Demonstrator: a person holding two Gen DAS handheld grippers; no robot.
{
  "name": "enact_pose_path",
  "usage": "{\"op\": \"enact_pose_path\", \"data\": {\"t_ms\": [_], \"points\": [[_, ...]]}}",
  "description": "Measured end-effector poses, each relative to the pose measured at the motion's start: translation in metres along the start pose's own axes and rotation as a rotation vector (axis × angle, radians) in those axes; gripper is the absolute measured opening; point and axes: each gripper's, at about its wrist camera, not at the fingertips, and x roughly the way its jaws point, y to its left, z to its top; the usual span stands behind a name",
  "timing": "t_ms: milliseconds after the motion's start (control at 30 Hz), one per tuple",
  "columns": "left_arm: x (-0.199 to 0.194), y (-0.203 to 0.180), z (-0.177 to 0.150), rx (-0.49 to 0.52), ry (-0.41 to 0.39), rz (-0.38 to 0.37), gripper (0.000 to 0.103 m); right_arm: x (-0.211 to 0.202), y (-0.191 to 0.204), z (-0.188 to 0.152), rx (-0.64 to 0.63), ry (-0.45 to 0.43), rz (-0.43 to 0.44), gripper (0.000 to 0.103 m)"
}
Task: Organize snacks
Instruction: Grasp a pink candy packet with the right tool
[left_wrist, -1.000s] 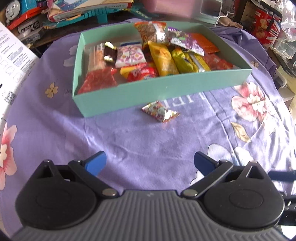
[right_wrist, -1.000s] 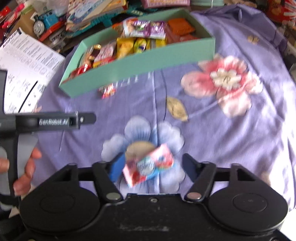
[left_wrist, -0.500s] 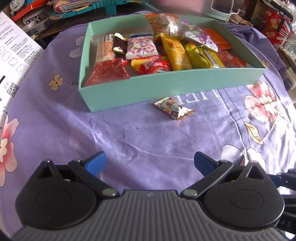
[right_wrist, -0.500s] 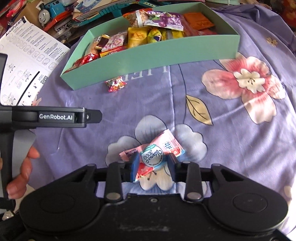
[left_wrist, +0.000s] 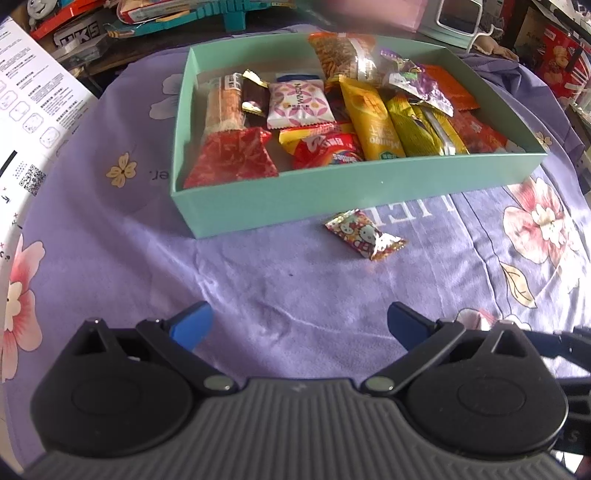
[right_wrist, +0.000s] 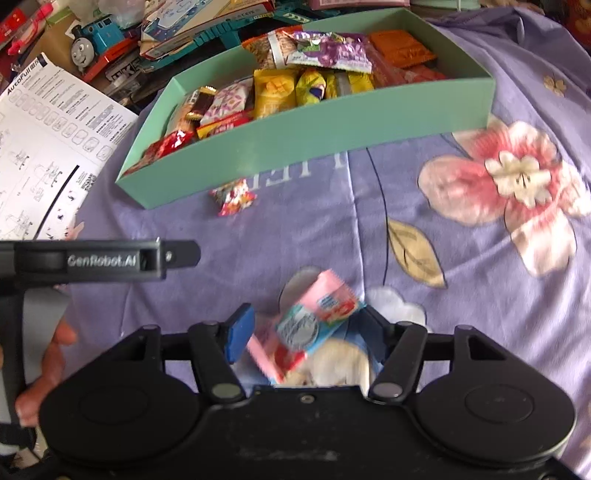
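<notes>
A teal box (left_wrist: 354, 192) (right_wrist: 303, 136) holds several snack packets on the purple floral cloth. A small Hello Kitty candy packet (left_wrist: 364, 234) (right_wrist: 233, 195) lies on the cloth just in front of the box. My left gripper (left_wrist: 297, 325) is open and empty, low over the cloth in front of that packet. My right gripper (right_wrist: 306, 328) has its jaws partly apart around a pink and blue vitamin C packet (right_wrist: 314, 321), which sits tilted and blurred between them. The left gripper's arm (right_wrist: 99, 258) shows at the left of the right wrist view.
A white printed instruction sheet (right_wrist: 44, 147) lies left of the box. Toys, books and a blue toy train (right_wrist: 92, 37) crowd the far edge behind the box. A red snack carton (left_wrist: 561, 62) stands at the far right.
My right gripper shut on the vitamin C packet, then its jaws widened and the packet tilted. Both grippers moved nearer the box, and the left shifted left.
</notes>
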Motion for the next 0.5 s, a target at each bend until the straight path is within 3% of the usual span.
{"op": "enact_pose_path", "data": {"t_ms": [67, 200, 267, 500], "points": [[0.001, 0.001, 0.001, -0.008, 0.004, 0.003, 0.103, 0.003, 0.009, 0.000, -0.057, -0.005, -0.030, 0.050], [0.004, 0.004, 0.004, -0.022, 0.012, 0.010, 0.103, 0.004, 0.023, -0.010, -0.175, -0.022, -0.065, 0.046], [0.006, 0.005, 0.006, -0.030, 0.014, 0.007, 0.103, 0.002, 0.024, -0.016, -0.229, -0.046, -0.107, 0.027], [0.016, -0.012, 0.027, -0.047, 0.024, -0.028, 0.103, 0.000, -0.013, -0.003, -0.126, -0.089, -0.142, 0.024]]}}
